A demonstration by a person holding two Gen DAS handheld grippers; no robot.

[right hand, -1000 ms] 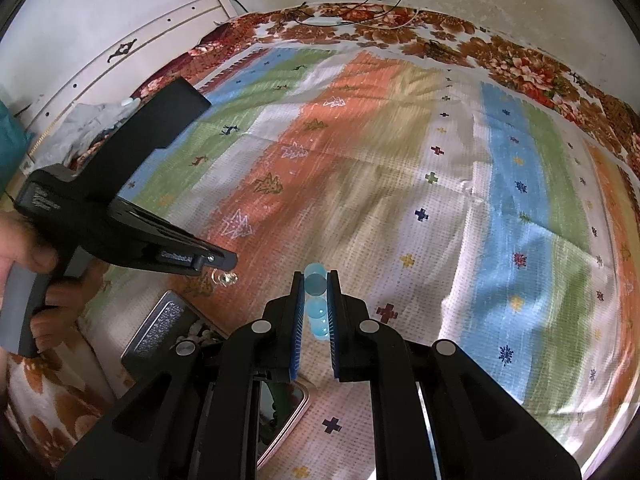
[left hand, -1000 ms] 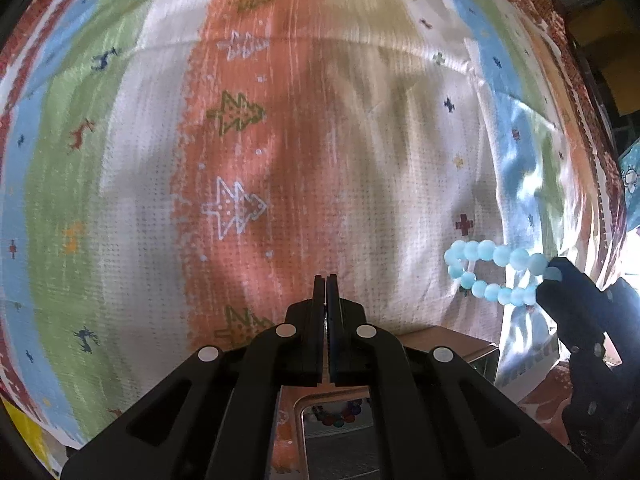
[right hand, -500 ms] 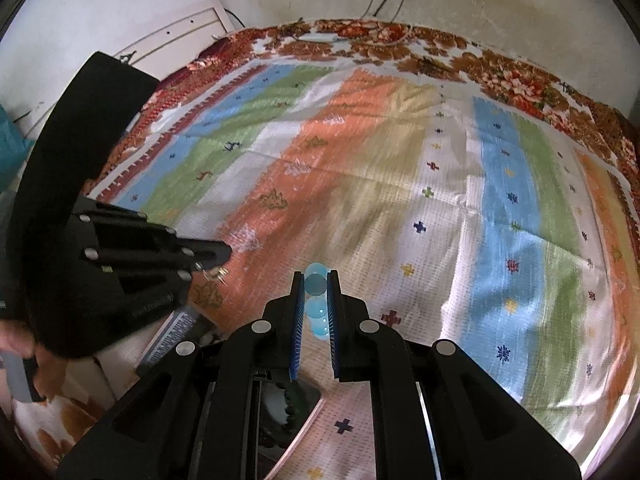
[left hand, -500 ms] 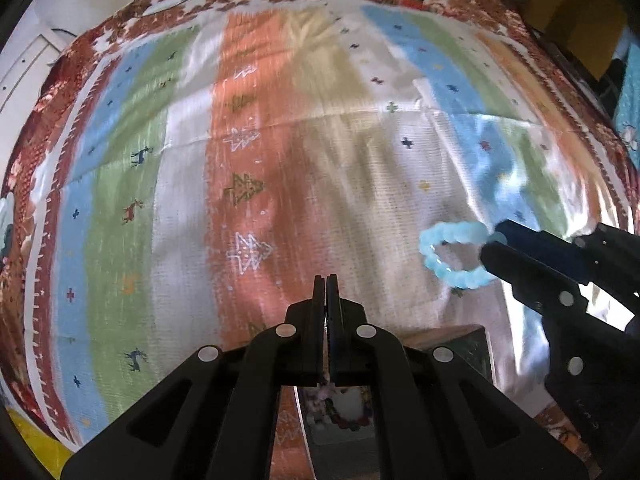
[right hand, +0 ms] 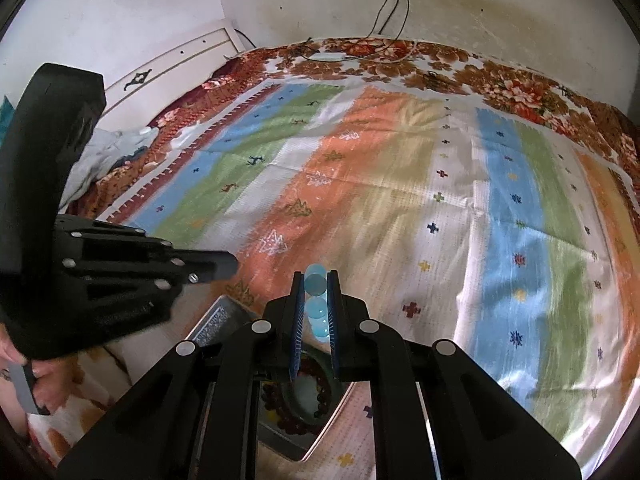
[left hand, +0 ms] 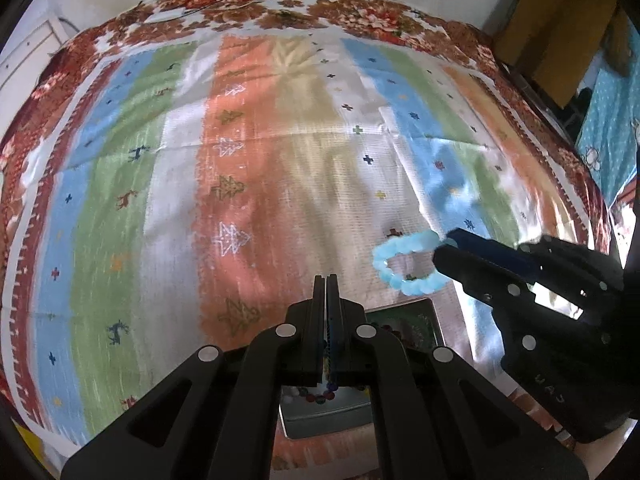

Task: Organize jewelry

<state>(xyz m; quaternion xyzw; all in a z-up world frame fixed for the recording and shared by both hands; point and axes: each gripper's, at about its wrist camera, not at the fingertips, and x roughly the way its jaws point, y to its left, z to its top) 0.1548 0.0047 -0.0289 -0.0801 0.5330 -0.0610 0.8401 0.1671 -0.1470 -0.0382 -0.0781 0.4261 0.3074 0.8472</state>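
So I've got both grippers up over the bed right now. The right gripper [right hand: 316, 280] is pinched on the bracelet [left hand: 404, 262], the pale blue beaded one. From the right wrist view I can see a couple of beads squeezed between the blue pads, jaws nearly closed with just the bead width between them. From the left wrist view the rest of the bracelet hangs out as a loop off the tip of the right gripper [left hand: 442, 250], in the air above the blanket [left hand: 240, 160], a bit blurry.

The left gripper [left hand: 326, 280] is closed all the way, fingers pressed flat together. There's a thin dark strand visible down in the slit between the fingers, with small coloured beads at its lower end, but I can't tell if it's actually gripped or just sitting behind. In the right view the left gripper [right hand: 230, 268] sits off to the left, apart from the bracelet, with a hand [right hand: 24, 376] on its handle at the lower left edge.

The box [left hand: 416, 320] is right under both grippers, open, with a patterned lid propped up. In the right view the box [right hand: 280, 436] has dark reddish beads and a dark ring-shaped thing in it, mostly hidden behind my own fingers. The bracelet is above and just past the box's far edge.

Blanket is striped orange, green, blue and white, over a floral sheet [right hand: 400, 56].
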